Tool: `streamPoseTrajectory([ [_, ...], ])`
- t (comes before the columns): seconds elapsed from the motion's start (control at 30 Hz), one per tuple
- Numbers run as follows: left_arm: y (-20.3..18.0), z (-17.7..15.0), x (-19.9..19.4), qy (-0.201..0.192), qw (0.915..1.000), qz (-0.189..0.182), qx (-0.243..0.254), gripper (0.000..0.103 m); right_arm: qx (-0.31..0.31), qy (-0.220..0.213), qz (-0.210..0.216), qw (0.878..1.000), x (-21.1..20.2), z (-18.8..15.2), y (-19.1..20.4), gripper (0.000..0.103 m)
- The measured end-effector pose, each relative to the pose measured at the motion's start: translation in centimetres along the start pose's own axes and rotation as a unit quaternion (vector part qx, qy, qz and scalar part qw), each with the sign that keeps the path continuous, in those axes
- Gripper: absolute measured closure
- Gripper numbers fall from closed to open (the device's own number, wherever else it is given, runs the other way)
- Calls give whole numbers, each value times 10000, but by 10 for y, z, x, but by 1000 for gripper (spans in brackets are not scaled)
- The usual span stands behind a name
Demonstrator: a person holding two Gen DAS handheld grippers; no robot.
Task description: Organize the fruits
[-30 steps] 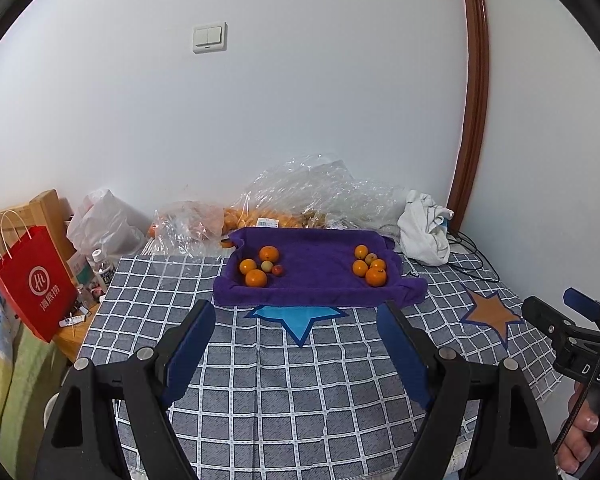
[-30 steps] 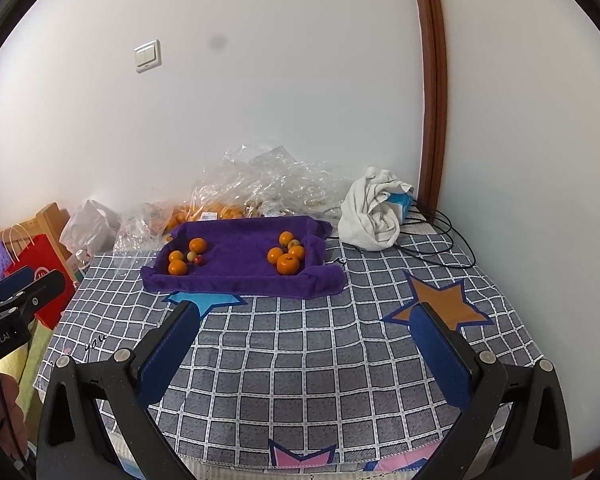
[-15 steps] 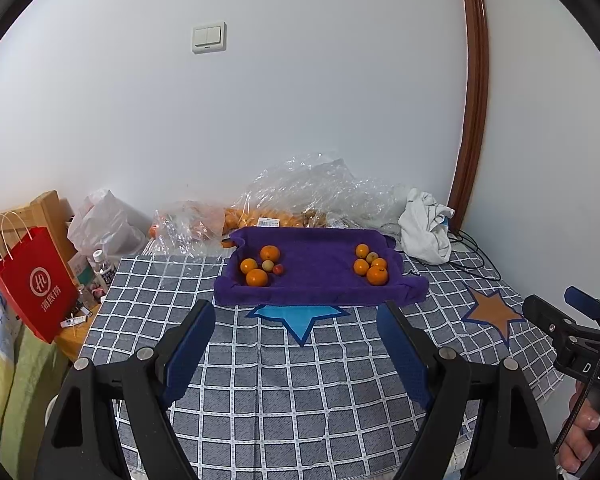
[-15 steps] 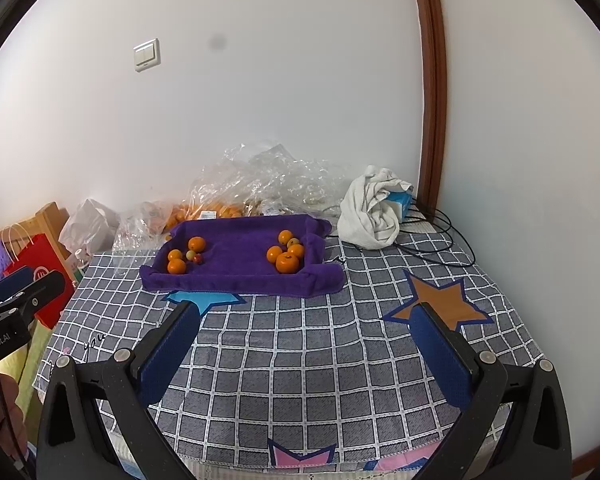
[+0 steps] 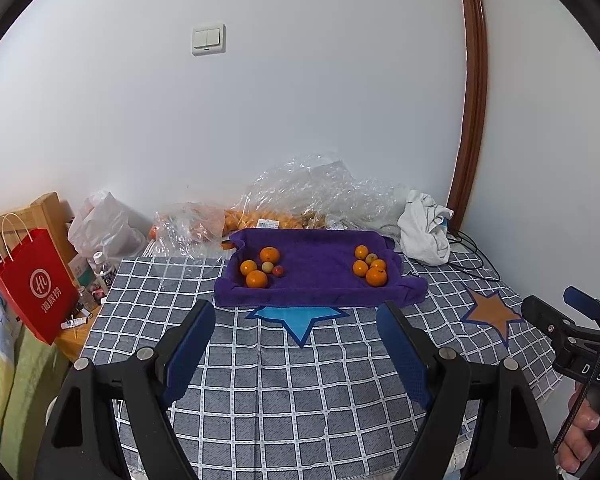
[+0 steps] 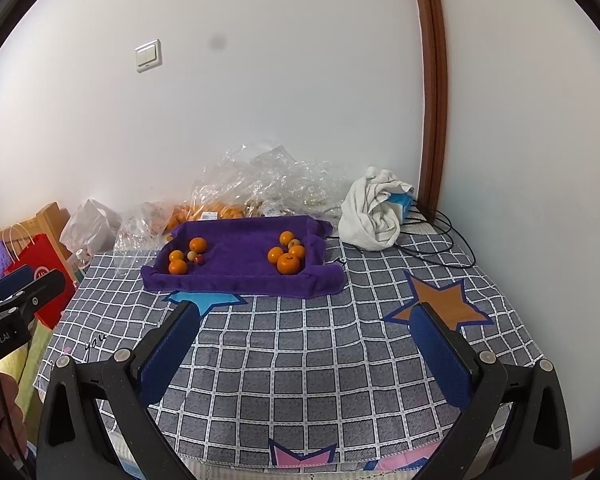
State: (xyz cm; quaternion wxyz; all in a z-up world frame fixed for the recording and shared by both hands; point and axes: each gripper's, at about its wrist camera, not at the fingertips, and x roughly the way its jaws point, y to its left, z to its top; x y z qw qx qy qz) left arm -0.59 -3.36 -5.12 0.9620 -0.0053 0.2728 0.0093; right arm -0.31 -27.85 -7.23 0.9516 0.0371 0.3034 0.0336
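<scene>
A purple towel tray (image 5: 316, 280) (image 6: 236, 276) lies at the far side of the checked bedcover. At its left end sit three oranges (image 5: 257, 279) (image 6: 178, 267) with a pale small fruit (image 5: 267, 267) and a tiny red one (image 5: 277, 271). Several oranges (image 5: 376, 277) (image 6: 288, 263) cluster at its right end. My left gripper (image 5: 296, 316) hangs open over the cover, well short of the tray, with nothing between its fingers. Equally empty, my right gripper (image 6: 304, 316) stands open near the front edge.
Crumpled clear plastic bags (image 5: 300, 196) with more oranges lie behind the tray. A white cloth (image 5: 422, 232) and black cables (image 6: 440, 240) sit at the back right. A red paper bag (image 5: 36, 280), bottles and a white bag crowd the left side. Walls close the back and right.
</scene>
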Motion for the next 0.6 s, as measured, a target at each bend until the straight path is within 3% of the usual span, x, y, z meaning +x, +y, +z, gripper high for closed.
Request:
streamPoseTrajectory([
  [0.6,-2,0,0,20,10000,23,3,21,-26,-16,13,10000,-2,0,-1,0],
])
